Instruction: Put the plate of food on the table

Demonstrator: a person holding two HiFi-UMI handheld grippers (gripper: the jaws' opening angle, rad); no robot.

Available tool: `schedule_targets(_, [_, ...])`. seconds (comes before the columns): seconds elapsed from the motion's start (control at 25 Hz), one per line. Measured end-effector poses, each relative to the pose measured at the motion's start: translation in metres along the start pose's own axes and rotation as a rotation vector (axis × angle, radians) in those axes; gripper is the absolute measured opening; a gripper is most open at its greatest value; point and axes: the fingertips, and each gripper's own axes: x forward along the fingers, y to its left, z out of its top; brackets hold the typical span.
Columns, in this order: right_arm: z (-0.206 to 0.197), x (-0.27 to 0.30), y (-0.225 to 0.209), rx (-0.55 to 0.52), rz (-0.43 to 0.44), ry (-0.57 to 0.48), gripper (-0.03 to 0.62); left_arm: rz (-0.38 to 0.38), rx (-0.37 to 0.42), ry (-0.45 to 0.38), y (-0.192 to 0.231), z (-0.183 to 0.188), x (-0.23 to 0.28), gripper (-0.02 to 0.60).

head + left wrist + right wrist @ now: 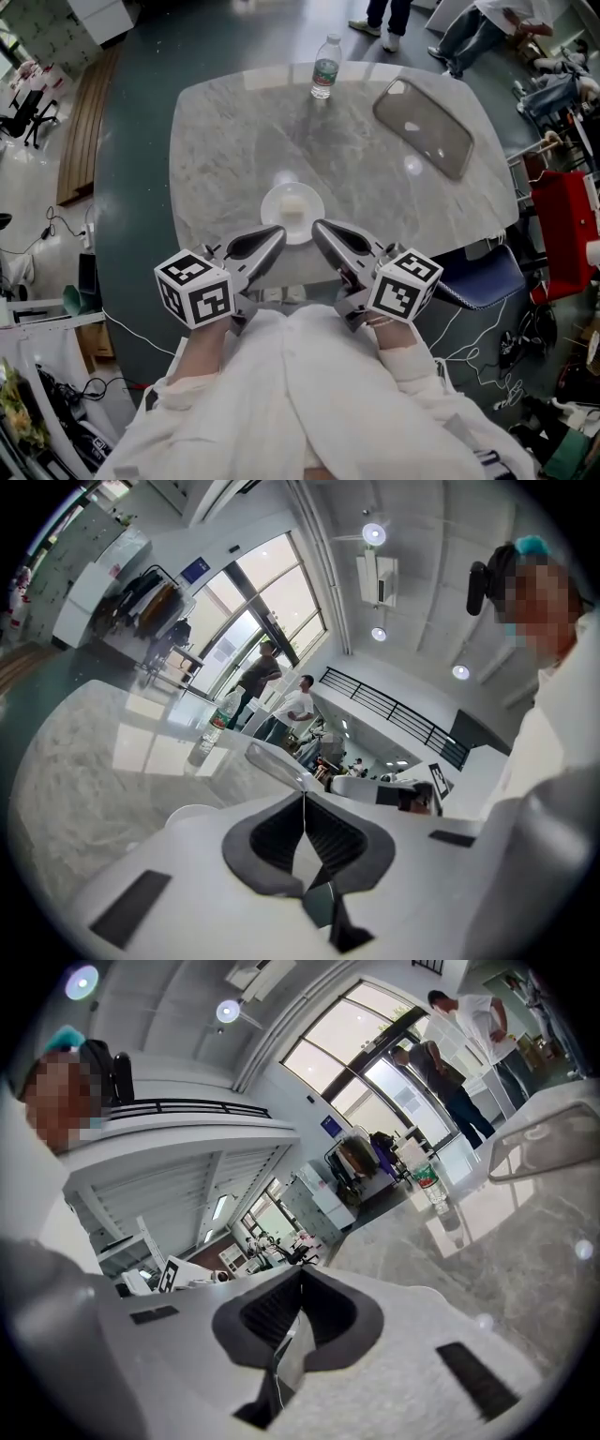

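We hold the left gripper (pixel 272 235) and right gripper (pixel 323 232) clenched on nothing at the table's (pixel 225 150) 6 o'clock edge, flanking the plate (pixel 271 212) of food (pixel 294 205), with a bottle (pixel 324 67) at 12 o'clock and a dark tray (pixel 424 127) at 2, both well apart from it.

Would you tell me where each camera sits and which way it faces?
Head view: on the person's head, looking steeply down at the table, plate, left gripper, right gripper and sleeves.
Left gripper view: on the left gripper, along its shut jaws across the table; a sleeve shows.
Right gripper view: on the right gripper, likewise over shut jaws.
Shared: all three show the bottle.
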Motion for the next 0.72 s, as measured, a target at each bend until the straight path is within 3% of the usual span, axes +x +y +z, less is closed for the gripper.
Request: schedule_targets(0.72, [-0.0019, 0.0039, -0.0038, -0.017, -0.011, 0.026, 0.003, 0.007, 0.007, 0.025, 0.0037, 0.0003, 0.0046, 0.018])
